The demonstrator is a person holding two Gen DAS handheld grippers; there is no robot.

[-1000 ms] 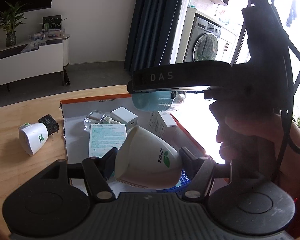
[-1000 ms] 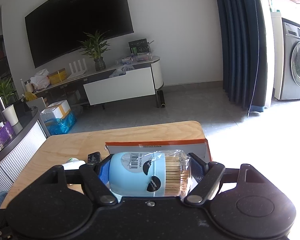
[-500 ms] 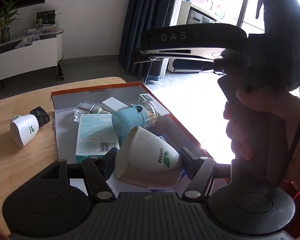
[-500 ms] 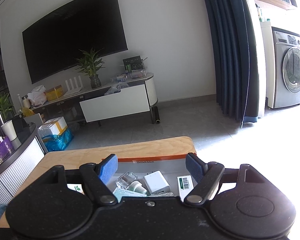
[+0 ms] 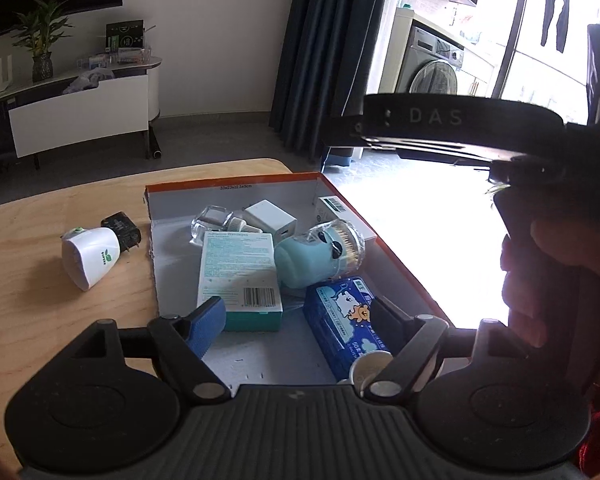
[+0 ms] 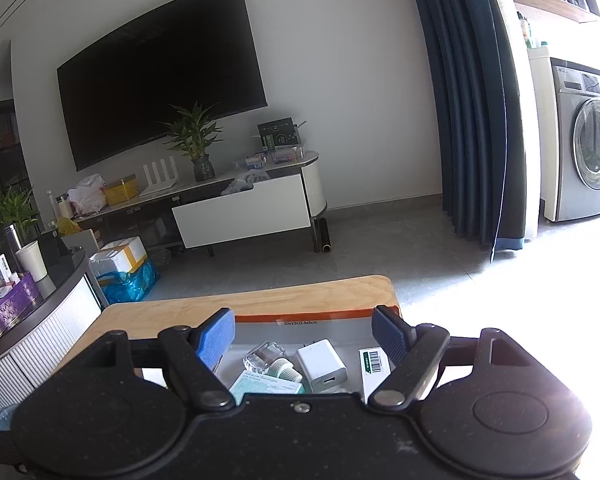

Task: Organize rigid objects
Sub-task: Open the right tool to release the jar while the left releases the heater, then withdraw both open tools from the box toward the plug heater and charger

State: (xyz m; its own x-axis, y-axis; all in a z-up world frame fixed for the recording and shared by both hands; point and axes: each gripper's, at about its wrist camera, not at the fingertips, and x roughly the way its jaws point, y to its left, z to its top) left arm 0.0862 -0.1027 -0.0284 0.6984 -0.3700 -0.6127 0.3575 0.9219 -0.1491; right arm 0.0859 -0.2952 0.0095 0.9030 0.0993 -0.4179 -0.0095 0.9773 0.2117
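**Both grippers hanging wide over the box**

We are working at a wooden table in a living room with a television and washing machine. Our left gripper and right gripper are both gaping wide, holding nothing, over the orange-edged box. The left view is showing a blue toothpick jar lying inside and a white plug-in device outside on the table; the right view is missing both.

Blue toothpick jar on side in orange-rimmed box (against teal carton); white SUPERB device on table
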